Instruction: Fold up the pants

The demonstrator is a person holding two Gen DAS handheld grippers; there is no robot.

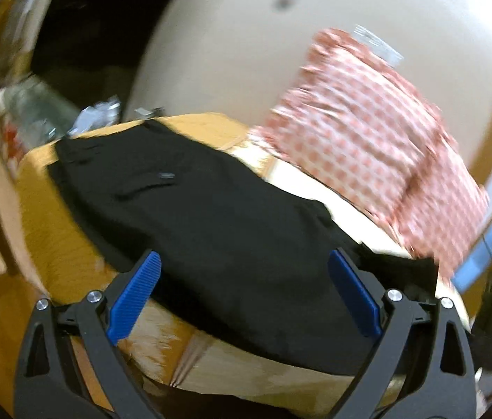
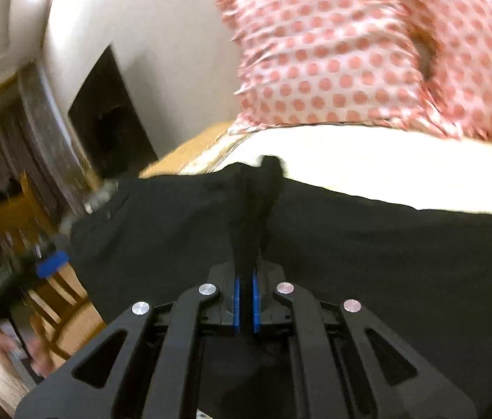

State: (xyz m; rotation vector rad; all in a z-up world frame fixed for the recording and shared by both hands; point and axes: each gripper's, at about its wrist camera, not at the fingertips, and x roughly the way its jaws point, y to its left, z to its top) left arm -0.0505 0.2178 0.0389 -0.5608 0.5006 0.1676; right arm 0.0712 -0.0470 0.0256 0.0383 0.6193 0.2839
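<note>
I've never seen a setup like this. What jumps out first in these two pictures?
The black pants sprawl across a yellow-covered bed. Behind them sit pink polka-dot pillows against the wall. The right tool pinches a pants fold, while the left tool gapes open above the fabric.

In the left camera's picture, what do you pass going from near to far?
Left tool, open → black pants on the wooden table → polka-dot pillow → pale wall.
</note>
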